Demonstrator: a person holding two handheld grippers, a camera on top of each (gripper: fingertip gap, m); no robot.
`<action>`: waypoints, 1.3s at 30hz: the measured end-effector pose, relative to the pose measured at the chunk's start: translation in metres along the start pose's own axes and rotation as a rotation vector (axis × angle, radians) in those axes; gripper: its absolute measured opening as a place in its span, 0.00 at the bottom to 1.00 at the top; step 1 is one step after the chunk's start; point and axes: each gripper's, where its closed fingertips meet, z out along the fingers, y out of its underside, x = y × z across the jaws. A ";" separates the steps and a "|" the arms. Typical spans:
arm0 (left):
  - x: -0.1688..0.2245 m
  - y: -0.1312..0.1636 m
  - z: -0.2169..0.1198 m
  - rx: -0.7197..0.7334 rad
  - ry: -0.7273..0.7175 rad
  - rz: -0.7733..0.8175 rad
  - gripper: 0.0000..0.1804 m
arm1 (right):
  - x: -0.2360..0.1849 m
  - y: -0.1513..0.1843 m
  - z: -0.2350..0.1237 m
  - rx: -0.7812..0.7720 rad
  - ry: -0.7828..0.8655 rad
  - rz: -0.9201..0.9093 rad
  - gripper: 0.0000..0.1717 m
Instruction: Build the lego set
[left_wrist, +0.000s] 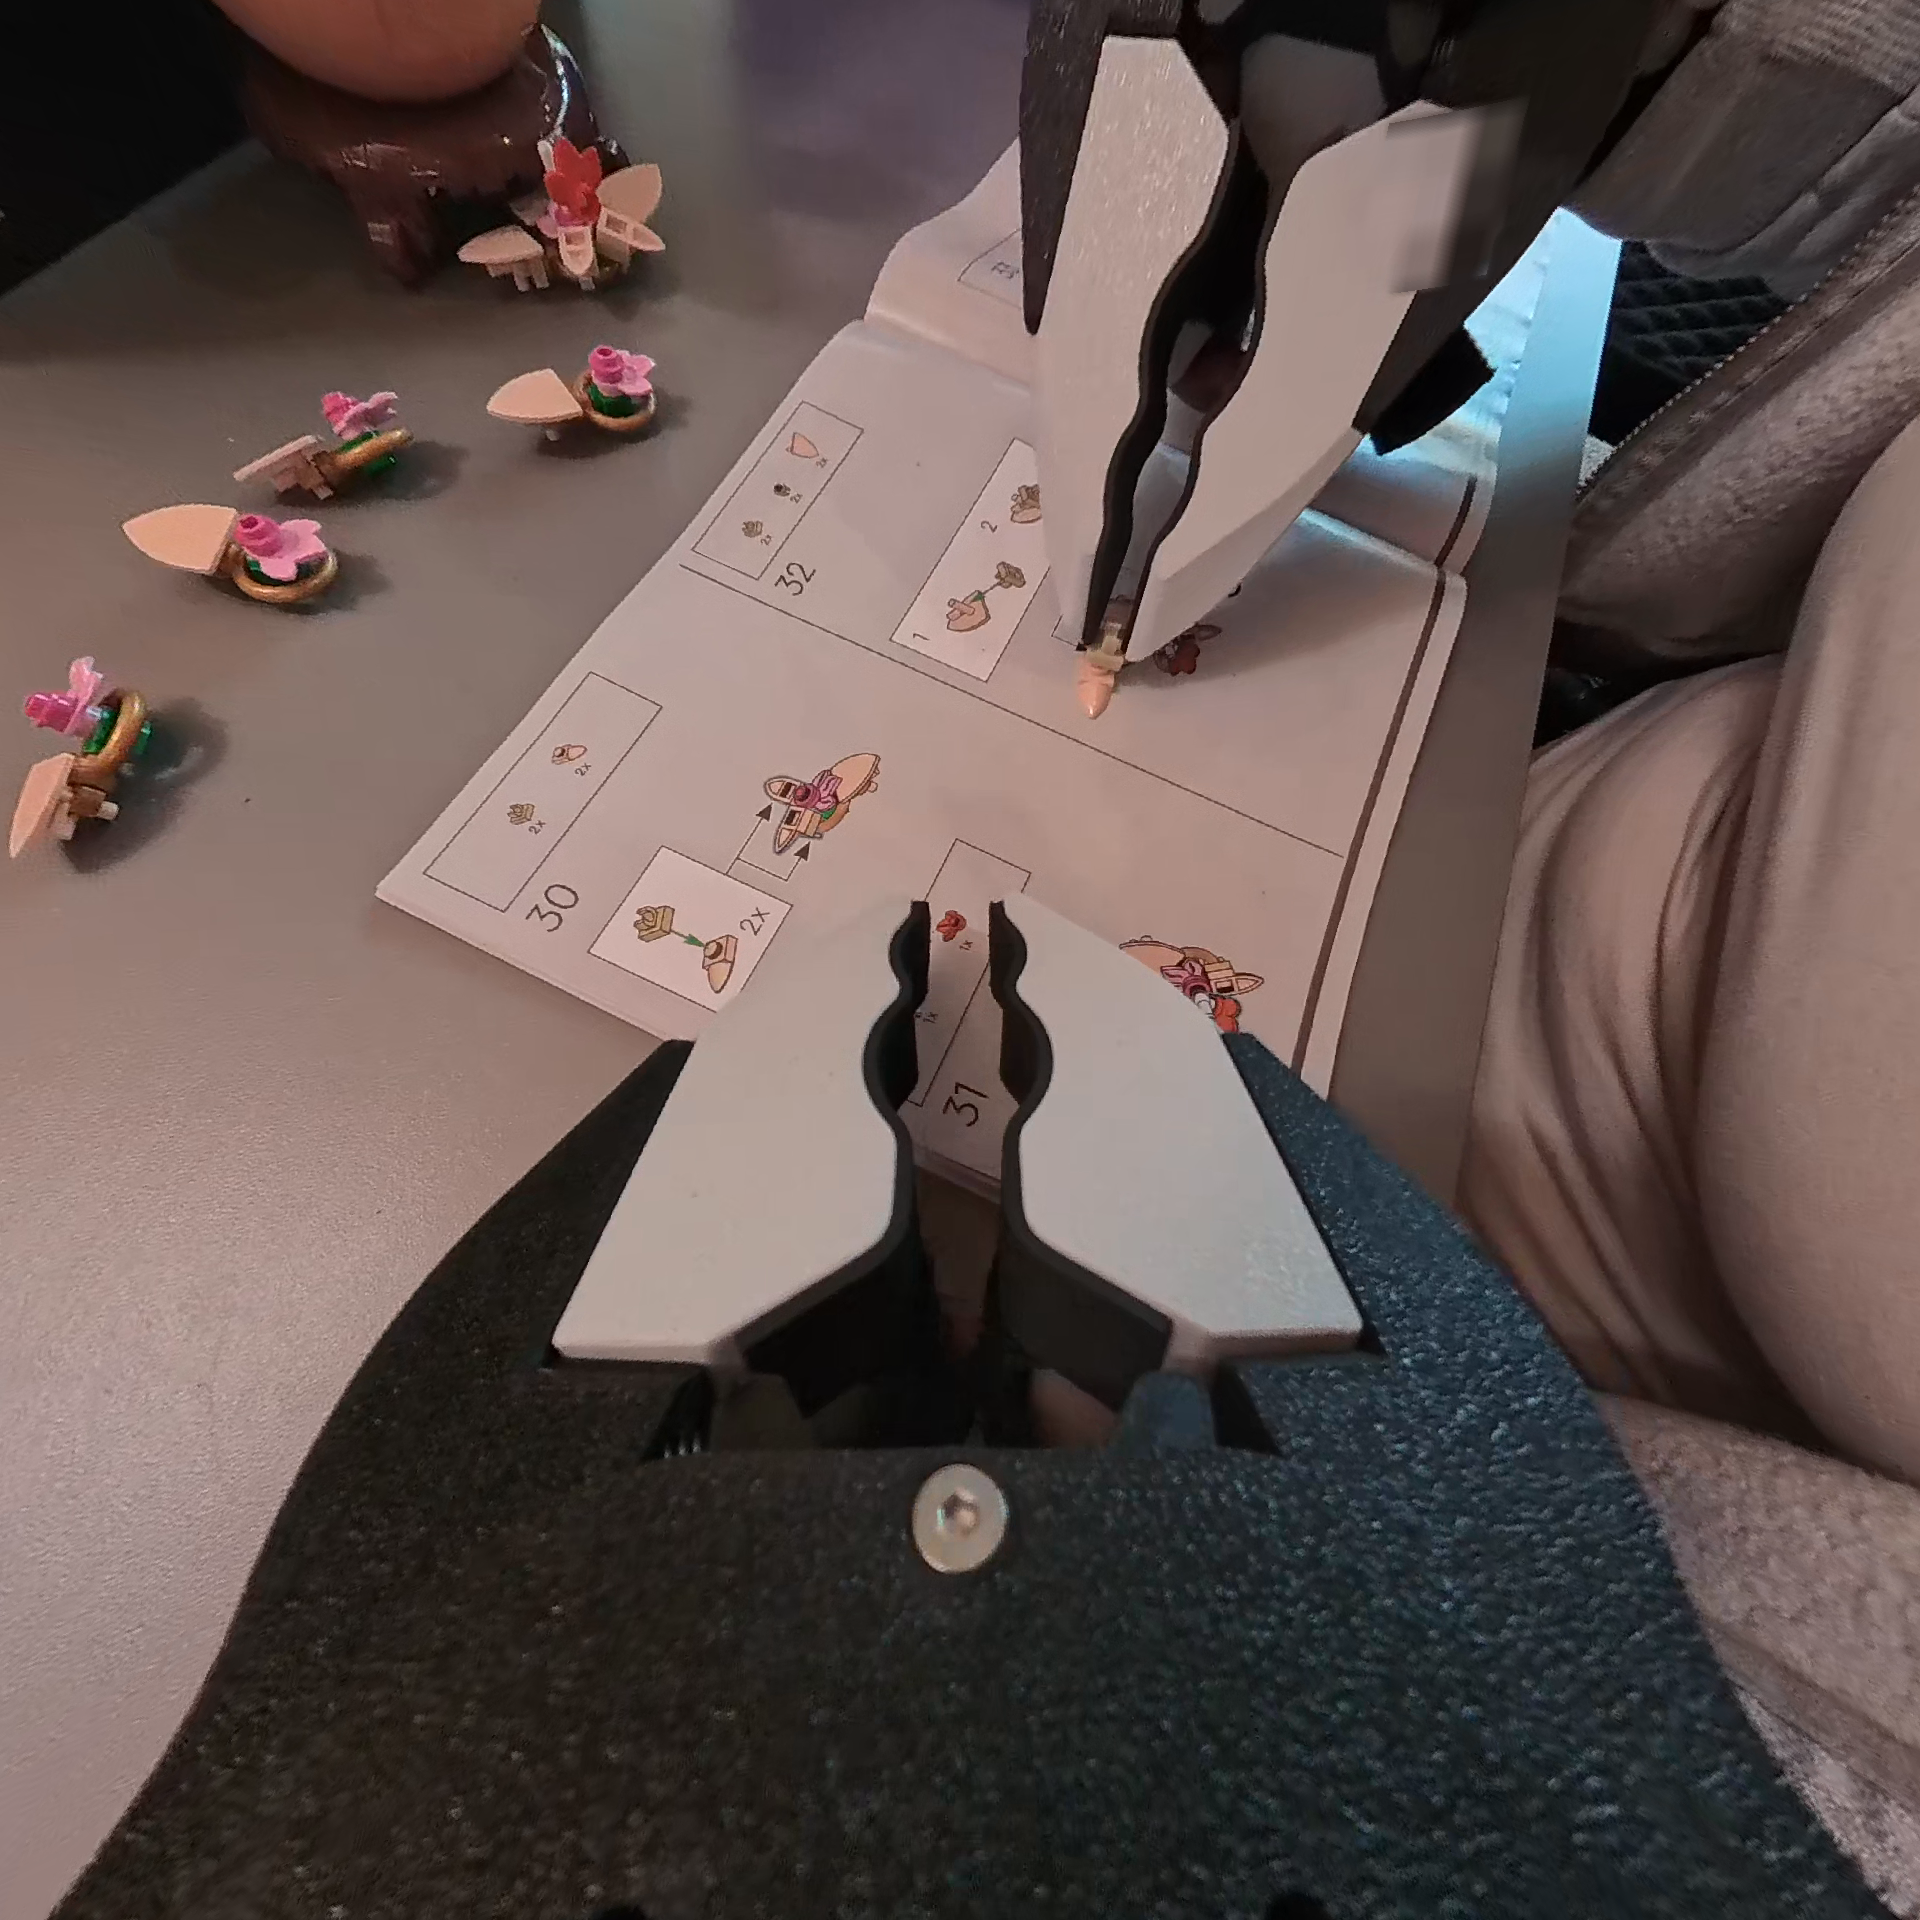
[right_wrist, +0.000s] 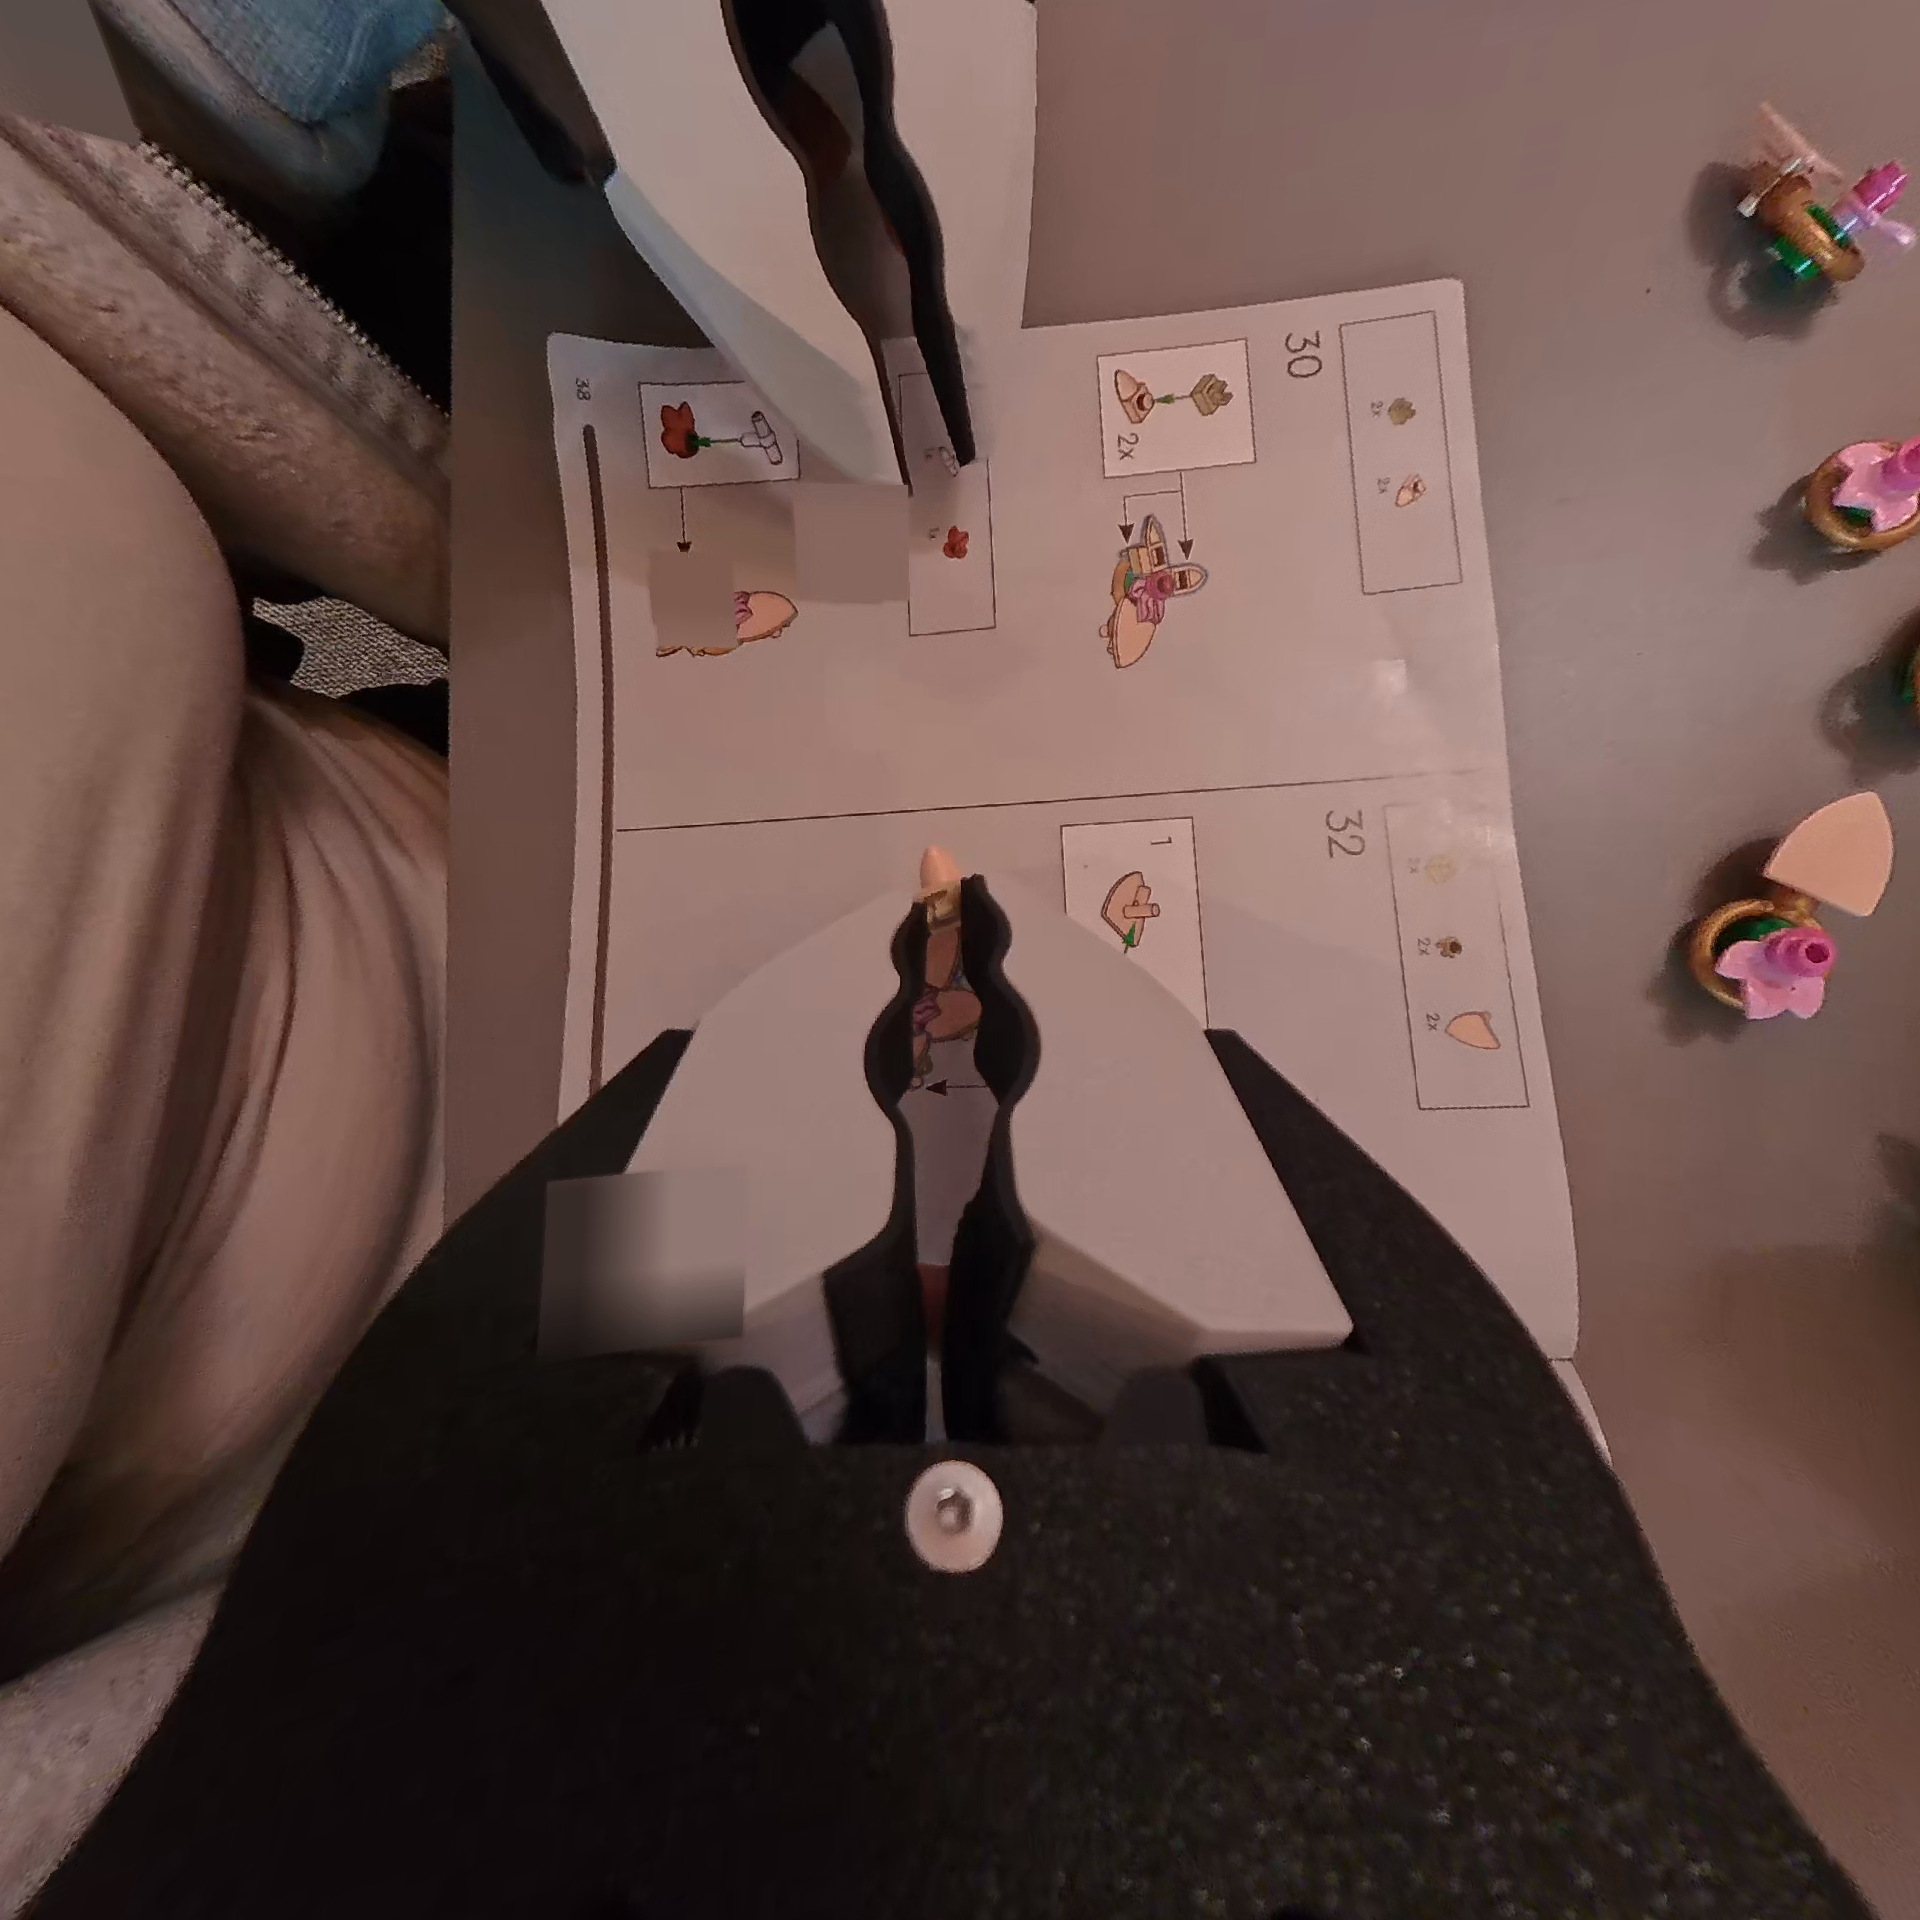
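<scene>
The right gripper (right_wrist: 943, 896) is pinching a small peach petal piece (right_wrist: 935, 871) at its fingertips, pads pressing on it, its pointed tip sticking out just above the open booklet (right_wrist: 1299, 717) on the grey table (left_wrist: 260, 1039). The left gripper (left_wrist: 958, 914) is hovering over the near part of the booklet with its jaws slightly apart and nothing between them. Several pink flower pieces (left_wrist: 275, 551) with gold rings are lying on the table left of the booklet, near a brown model (left_wrist: 436, 156).
</scene>
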 end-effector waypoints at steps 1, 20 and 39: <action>0.000 0.000 0.000 -0.001 0.000 0.000 0.06 | 0.000 0.000 0.000 -0.003 0.000 0.000 0.03; 0.001 0.002 0.002 -0.017 0.010 0.003 0.06 | 0.001 0.000 0.004 -0.025 -0.038 0.027 0.03; 0.004 0.004 0.003 -0.037 0.019 0.017 0.06 | -0.001 0.003 0.005 -0.134 -0.218 0.222 0.03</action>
